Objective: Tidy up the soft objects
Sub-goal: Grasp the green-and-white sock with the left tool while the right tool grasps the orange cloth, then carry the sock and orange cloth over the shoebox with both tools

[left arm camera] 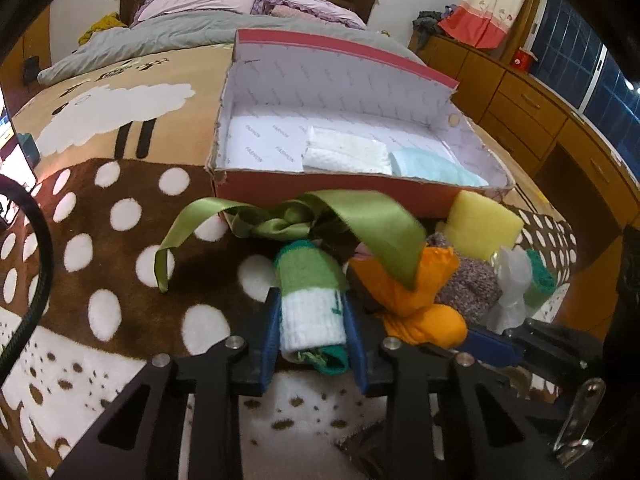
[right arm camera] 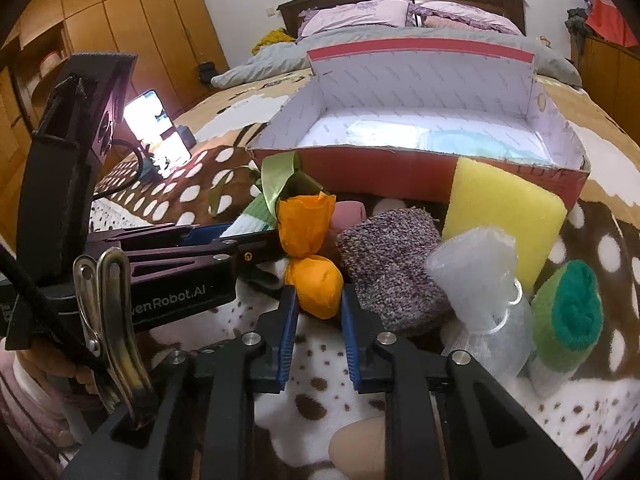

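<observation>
— Where the blue pads of the left gripper (left arm camera: 312, 320) meet, a rolled green-and-white sock (left arm camera: 310, 296) is seen clamped at its white cuff, low in the centre of the left wrist view. Is the same told of the other tool?

— The right gripper (right arm camera: 318, 312) is nearly closed, and the lower lobe of the orange cloth bundle (right arm camera: 312, 264) is pinched between its pads, at the centre of the right wrist view.

— How are these things judged to handle?

— Both are taken to be light and soft; they will be squashed rather than broken. The sock is best held across the thick roll, and the bundle by a plump lobe or at its tied waist, lest loose fabric be dragged.

— And beyond the tools?

— A green ribbon (left arm camera: 360, 216) is draped across the pile, over the orange cloth. A yellow sponge (right arm camera: 500, 216) is propped against the red box (left arm camera: 400, 196), which lies open on the spotted blanket (left arm camera: 100, 240) in the upper middle, folded cloths already inside.
</observation>
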